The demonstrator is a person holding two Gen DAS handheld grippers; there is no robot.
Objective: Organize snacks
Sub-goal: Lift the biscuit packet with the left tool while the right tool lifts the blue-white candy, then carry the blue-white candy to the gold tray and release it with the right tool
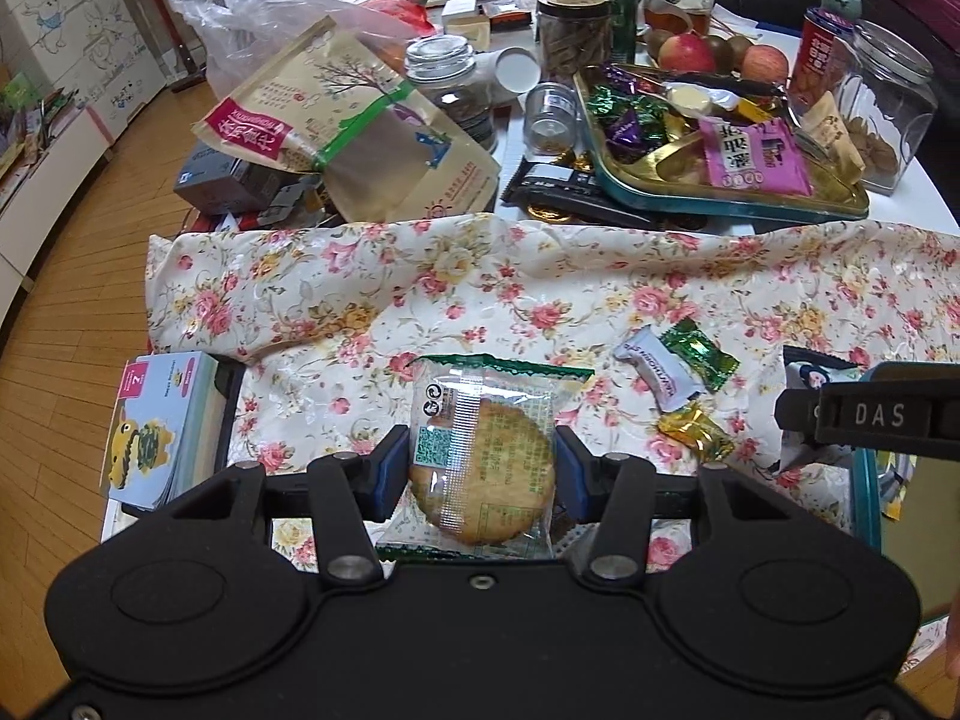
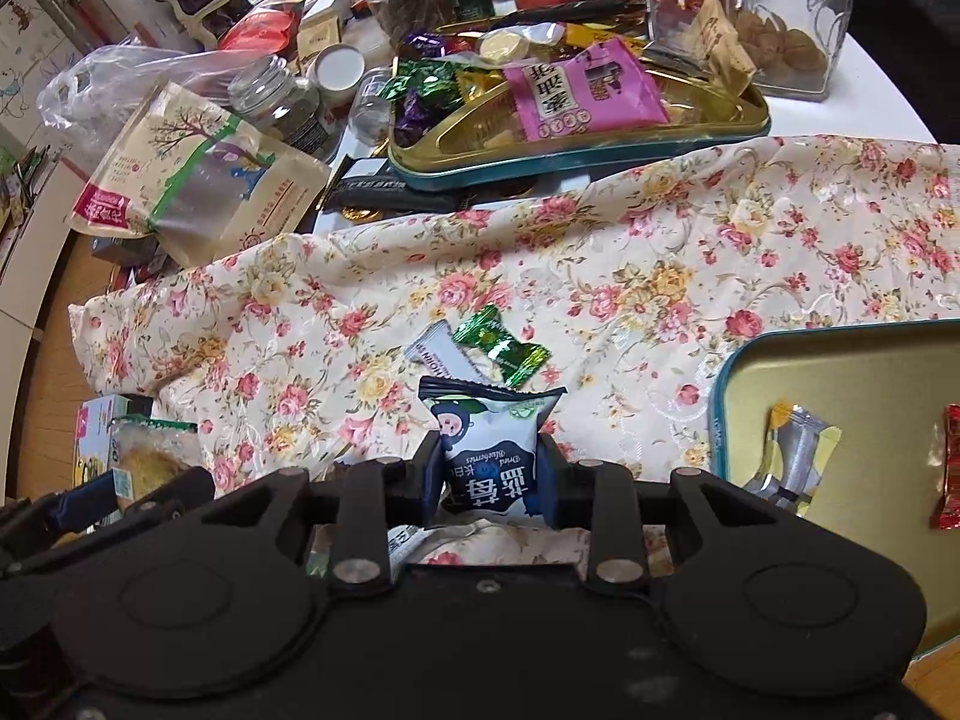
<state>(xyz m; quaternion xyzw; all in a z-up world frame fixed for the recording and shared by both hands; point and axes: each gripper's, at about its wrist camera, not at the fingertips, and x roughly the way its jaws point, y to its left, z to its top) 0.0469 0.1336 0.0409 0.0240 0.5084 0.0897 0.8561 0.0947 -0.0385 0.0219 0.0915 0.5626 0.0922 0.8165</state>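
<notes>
Tongs on our left [image 1: 482, 468] are sitting closed on a clear-wrapped round biscuit [image 1: 485, 467], the blue pads [image 1: 384, 471] pressing its two sides just above the floral cloth [image 1: 420, 276] that is covering the near part of the tabletop. Beyond it, to the right, we are seeing three small candies lying close together on the cloth: a white one [image 1: 655, 373], a green one [image 1: 699, 354] and a gold one [image 1: 696, 431]. A picture box [image 1: 157, 429] is lying at the cloth's left edge, and the other tool is poking in from the right. Farther back a gold tray with a teal rim [image 1: 720, 195] is carrying a pink packet [image 1: 755, 157] and purple and green sweets, with a beige pouch [image 1: 354, 132], jars and apples crowding the tabletop around it. Turning to the right wrist camera, we are watching our right tongs [image 2: 489, 477] gripping a blue-and-white dried blueberry packet [image 2: 489, 450] between narrow jaws, held over the cloth [image 2: 660, 252]. The white candy [image 2: 429, 354] and green candy [image 2: 501, 345] are lying just beyond the packet. To the right a second teal-rimmed tin [image 2: 729, 384] is resting on the cloth, holding a silver-and-yellow wrapped sweet [image 2: 792, 456] and a red one [image 2: 948, 468]. At the lower left the biscuit [image 2: 147, 462] is showing in the left tongs [image 2: 138, 489], and the full tray [image 2: 576, 162] is sitting at the back.
</notes>
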